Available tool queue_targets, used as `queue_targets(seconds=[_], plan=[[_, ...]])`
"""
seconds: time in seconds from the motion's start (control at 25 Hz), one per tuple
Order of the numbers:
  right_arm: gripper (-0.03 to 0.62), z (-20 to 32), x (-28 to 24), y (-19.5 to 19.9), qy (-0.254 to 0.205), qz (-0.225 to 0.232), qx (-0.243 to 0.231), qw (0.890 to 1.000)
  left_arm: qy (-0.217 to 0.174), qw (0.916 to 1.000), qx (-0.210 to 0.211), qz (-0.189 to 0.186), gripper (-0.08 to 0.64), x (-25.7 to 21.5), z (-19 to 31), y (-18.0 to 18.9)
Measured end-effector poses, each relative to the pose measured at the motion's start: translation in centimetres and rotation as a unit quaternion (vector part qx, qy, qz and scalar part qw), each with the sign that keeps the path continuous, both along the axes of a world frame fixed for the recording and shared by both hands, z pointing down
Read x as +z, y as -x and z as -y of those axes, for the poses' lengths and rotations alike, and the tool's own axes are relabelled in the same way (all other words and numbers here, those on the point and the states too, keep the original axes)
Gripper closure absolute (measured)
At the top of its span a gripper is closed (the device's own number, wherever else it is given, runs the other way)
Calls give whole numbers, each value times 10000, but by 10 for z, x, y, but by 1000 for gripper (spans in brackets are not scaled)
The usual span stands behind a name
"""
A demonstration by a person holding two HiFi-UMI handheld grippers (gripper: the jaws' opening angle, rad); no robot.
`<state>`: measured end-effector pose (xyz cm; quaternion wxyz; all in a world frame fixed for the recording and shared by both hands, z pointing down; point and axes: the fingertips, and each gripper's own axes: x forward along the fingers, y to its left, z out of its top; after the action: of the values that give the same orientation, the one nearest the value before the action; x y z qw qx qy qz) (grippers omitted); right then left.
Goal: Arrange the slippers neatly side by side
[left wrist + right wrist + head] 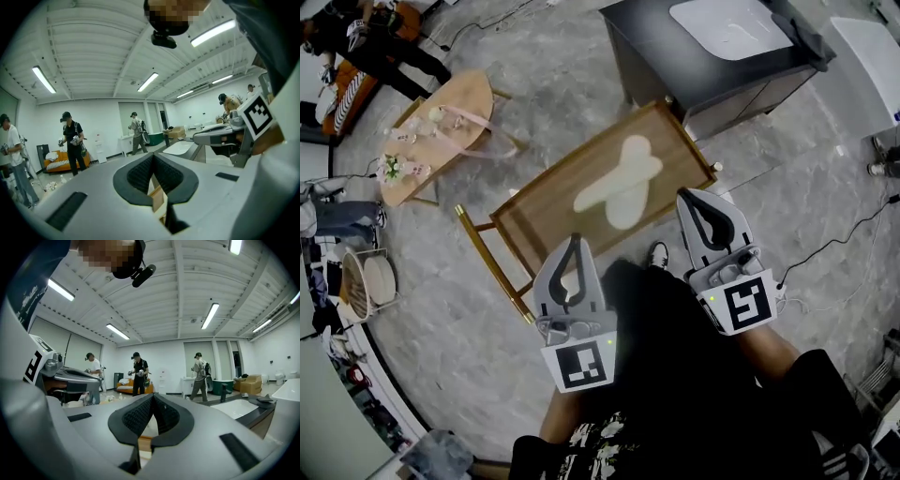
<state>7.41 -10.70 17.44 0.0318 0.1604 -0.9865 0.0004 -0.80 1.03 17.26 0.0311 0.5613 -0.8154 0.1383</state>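
**Both tools closed and empty; slippers lie crossed on the tabletop**

Head view: a pair of pale cream, flat, soft-looking slippers [621, 190] lies near the middle of the rectangular brown wooden tabletop [546, 217] with its gold metal frame. The two overlap at an angle and read as one crossed shape, not side by side, so the arranging is not yet done. Their surface looks plain and matte, and no strap or upper can be made out from here. The grey left tool [575, 242] hangs over the near edge of the tabletop and the grey right tool [690, 202] over its right end. Both are near the slippers but apart from them.

The slippers are probably light and bendable, and would sag if lifted by one end. A pinch on the rim of the sole at the heel or at mid-length, starting with the upper slipper, seems the safest hold. A low drag across the wood may serve as well as a lift.

Left gripper view: the left tool [153, 158] has its dark ribbed pads pressed together with nothing between them. A sliver of wood shows below.

Right gripper view: the right tool [152, 397] is likewise pressed together and empty.
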Motion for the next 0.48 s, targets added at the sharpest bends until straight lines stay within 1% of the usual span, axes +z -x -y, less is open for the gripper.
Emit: queue_targets(seconds=[0.12, 0.2, 0.32, 0.4, 0.48], plan=[[594, -5, 11, 17, 133, -154, -120, 9997, 292, 9994, 152, -64, 560, 19, -5, 10], [594, -5, 17, 22, 218, -283, -138, 9993, 378, 9990, 206, -90, 560, 29, -3, 16], [594, 5, 31, 18, 315, -481, -62, 9983, 436, 9986, 246, -161, 560, 45, 9, 22], [594, 11, 43, 16, 344, -628, -34, 9974, 590, 9974, 319, -251, 560, 60, 17, 21], [594, 17, 54, 15, 380, -750, -10, 9965, 770, 9952, 487, -355, 558, 75, 25, 19]])
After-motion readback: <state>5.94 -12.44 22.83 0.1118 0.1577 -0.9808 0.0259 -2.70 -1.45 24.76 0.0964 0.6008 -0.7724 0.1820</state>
